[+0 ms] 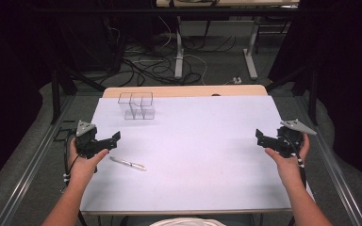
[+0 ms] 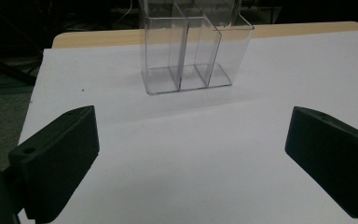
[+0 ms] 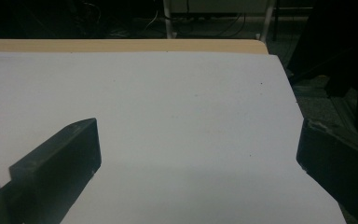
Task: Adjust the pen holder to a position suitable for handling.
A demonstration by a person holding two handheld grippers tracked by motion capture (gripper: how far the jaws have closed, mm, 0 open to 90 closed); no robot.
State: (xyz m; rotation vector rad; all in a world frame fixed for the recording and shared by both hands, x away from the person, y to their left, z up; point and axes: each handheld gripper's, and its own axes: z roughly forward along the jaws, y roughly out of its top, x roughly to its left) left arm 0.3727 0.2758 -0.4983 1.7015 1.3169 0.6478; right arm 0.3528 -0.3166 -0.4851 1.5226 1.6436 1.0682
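In the high view, the left gripper [image 1: 104,142] hangs over the left edge of the white table [image 1: 193,141]. Its jaws stand wide with nothing between them. A thin silver pen [image 1: 128,163] lies flat on the table, just below and to the right of those jaws, not touching them. A clear plastic box with little rooms [image 1: 136,105] stands well beyond the jaws, near the far edge. The right gripper [image 1: 264,140] hangs at the right edge, jaws wide too, far from the pen.

In the left gripper view, the clear box [image 2: 193,51] stands straight ahead, past the two black jaws.

In the right gripper view, bare white table [image 3: 168,116] lies between the wide jaws.

The job looks just started: nothing is picked up yet. Next, I think the left gripper must dip down to the pen, put one jaw on each side and squeeze.
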